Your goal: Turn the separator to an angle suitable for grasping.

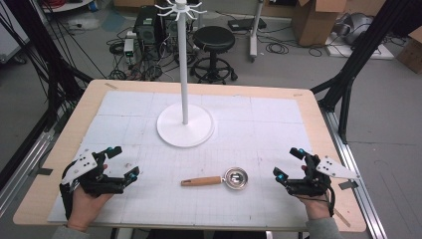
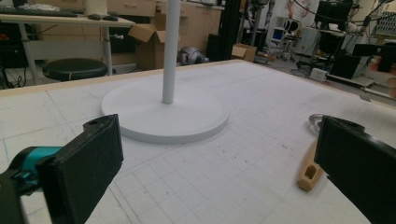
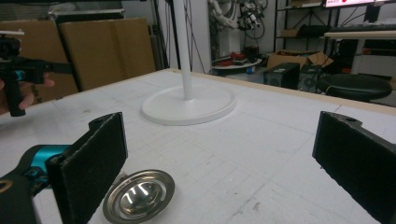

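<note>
The stand (image 1: 184, 124) is plain white, pole and round base alike. It sits on a white mat (image 1: 259, 129) ruled with a faint grey grid, and the table (image 1: 323, 124) shows a pale wood border around it. The scoop (image 1: 221, 179) has a light tan wooden handle and a shiny silver metal bowl. The left gripper (image 1: 122, 162) and the right gripper (image 1: 288, 162) are black with teal accents near the jaws, and each carries a light grey plate.

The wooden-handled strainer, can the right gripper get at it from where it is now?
Probably yes. The right gripper is open, and only bare mat lies between it and the strainer, whose metal bowl faces that side.
</note>
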{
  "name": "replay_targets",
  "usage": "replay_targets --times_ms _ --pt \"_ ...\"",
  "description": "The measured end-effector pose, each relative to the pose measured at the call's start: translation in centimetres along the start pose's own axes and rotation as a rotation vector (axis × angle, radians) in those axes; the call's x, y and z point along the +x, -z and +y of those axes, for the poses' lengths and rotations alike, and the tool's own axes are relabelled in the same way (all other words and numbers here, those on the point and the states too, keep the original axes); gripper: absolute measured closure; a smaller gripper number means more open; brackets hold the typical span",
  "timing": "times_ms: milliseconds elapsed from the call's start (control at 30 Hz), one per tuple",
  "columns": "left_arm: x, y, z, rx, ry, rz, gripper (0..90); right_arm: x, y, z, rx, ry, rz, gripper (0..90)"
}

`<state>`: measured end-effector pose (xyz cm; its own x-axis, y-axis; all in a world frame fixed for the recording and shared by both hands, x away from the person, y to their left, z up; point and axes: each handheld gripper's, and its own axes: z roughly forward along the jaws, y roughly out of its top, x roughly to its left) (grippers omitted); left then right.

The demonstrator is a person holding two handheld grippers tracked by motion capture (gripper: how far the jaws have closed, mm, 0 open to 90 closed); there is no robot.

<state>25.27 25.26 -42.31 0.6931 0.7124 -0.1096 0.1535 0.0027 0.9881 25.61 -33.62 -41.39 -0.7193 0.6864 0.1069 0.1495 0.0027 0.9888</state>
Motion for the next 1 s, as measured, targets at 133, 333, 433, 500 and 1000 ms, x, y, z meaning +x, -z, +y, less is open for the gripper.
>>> replay_targets --times_ms 133,333,433,500,1000 --pt "0.1 0.3 0.0 -0.001 0.000 0.011 1.7 0.4 -0.4 0.2 0.021 0.007 0.021 2.4" --pt "0.1 0.6 0.1 -0.007 -0.001 0.020 1.8 0.7 -0.8 0.8 0.040 0.007 0.063 2.4" --pt "0.1 0.6 0.1 -0.009 0.001 0.020 1.7 0.8 -0.9 1.0 0.037 0.013 0.066 2.6" --pt "0.1 0.5 0.1 -0.004 -0.001 0.015 1.8 0.8 -0.9 1.1 0.034 0.020 0.079 7.2" --pt "0.0 0.5 0.1 -0.006 0.003 0.008 1.8 1.9 -1.1 1.5 0.072 0.042 0.173 82.3"
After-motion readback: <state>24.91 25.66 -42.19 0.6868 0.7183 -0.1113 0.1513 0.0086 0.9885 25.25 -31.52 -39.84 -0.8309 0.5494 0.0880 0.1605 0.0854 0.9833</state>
